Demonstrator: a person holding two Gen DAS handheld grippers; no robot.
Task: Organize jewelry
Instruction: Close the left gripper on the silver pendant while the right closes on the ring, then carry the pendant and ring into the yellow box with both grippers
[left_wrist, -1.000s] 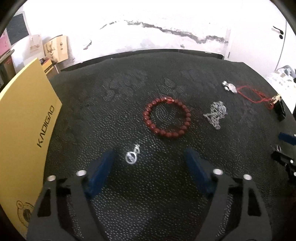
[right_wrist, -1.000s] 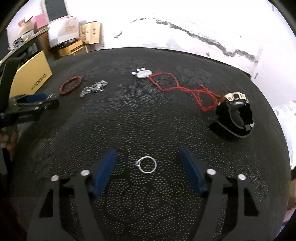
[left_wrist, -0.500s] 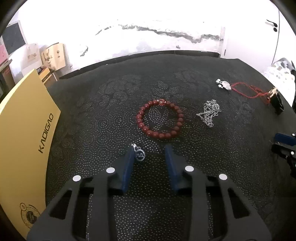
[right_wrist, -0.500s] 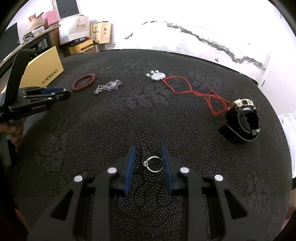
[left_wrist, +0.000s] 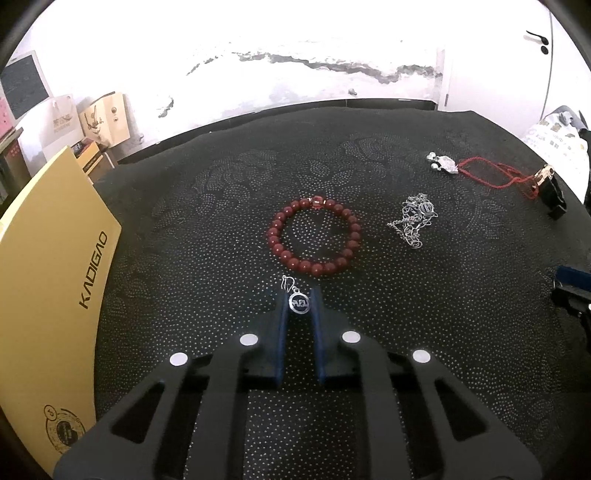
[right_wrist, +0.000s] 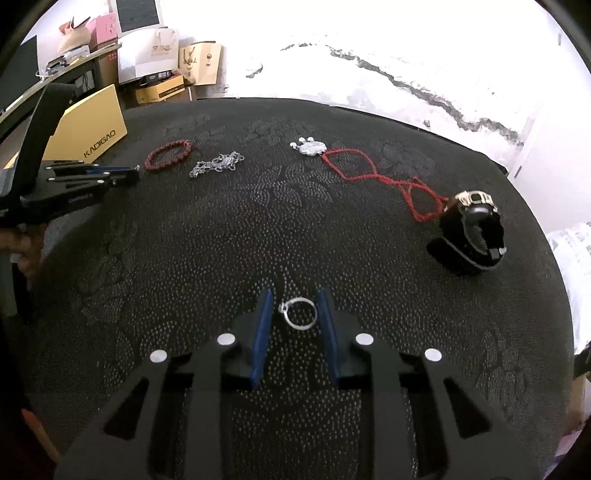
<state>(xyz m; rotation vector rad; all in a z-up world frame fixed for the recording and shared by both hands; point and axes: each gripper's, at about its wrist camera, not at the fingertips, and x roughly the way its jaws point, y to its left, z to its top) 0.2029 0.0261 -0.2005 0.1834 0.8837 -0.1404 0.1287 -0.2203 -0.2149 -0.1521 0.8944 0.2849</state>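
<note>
Black dotted cloth (left_wrist: 461, 332) covers the round table, with a cracked white wall behind and cardboard boxes stacked at the far left. At the cloth's left edge stands a yellow box (left_wrist: 51, 280), its lower corner cut off by the frame.

Left gripper (left_wrist: 298, 301): blue-padded fingers drawn nearly together, clamping a small round silver earring (left_wrist: 297, 303); its wire hook sticks out ahead of the tips. Lettering on the disc is too small to read.

Right gripper (right_wrist: 293, 300): fingers close on either side of a thin silver ring (right_wrist: 300, 313) with a small setting. Whether the pads actually touch the ring cannot be told, nor whether it is lifted off the cloth.

Beyond the earring lies a bracelet (left_wrist: 314, 237) of glossy dark red beads, laid in a circle. Right of it sits a tangled silver chain (left_wrist: 415, 219). Farther right, a silver pendant (right_wrist: 311, 147) on twisted red cord (right_wrist: 376, 177) reaches a black watch (right_wrist: 471, 236) with a pale bezel, standing on its curled strap.
</note>
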